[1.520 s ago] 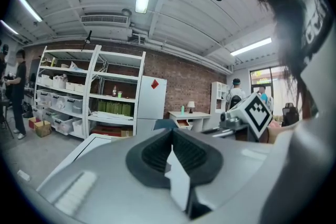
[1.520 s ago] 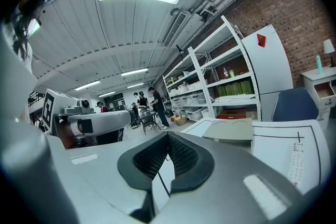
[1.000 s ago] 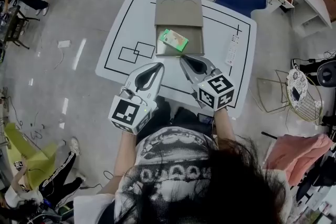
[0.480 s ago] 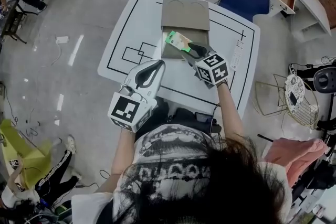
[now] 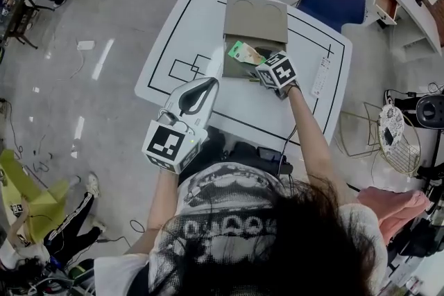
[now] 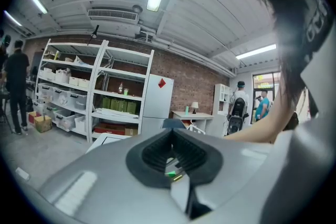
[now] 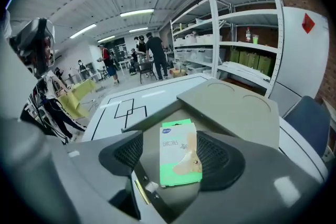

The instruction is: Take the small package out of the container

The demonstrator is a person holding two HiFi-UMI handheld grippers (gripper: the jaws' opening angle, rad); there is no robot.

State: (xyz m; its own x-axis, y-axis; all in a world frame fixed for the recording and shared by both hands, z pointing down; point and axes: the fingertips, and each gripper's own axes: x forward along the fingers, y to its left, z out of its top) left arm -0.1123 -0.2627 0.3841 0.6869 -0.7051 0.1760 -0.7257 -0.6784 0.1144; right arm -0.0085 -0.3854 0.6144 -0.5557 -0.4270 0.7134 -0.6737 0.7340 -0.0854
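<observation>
A grey container point(image 5: 254, 38) with its lid folded back stands on the white table point(image 5: 173, 24). In it lies the small green and white package point(image 5: 243, 52). My right gripper point(image 5: 258, 63) reaches into the container, and its jaws are opening. In the right gripper view the package point(image 7: 178, 157) lies flat on the container floor between the two pads point(image 7: 128, 152). A gap shows on its left side, so nothing presses on it. My left gripper point(image 5: 205, 84) hovers over the table's near edge, well short of the container. Its jaws point(image 6: 173, 150) meet at the tips, with nothing held.
Black lines and two overlapping squares point(image 5: 186, 68) are drawn on the table left of the container. A white remote-like item point(image 5: 322, 76) lies at the table's right side. A blue chair point(image 5: 331, 0) stands behind the table. Shelving and people stand farther off.
My right gripper has moved forward from the table's near edge into the container, and its jaws have gone from shut to spread around the package. The left gripper has stayed put.
</observation>
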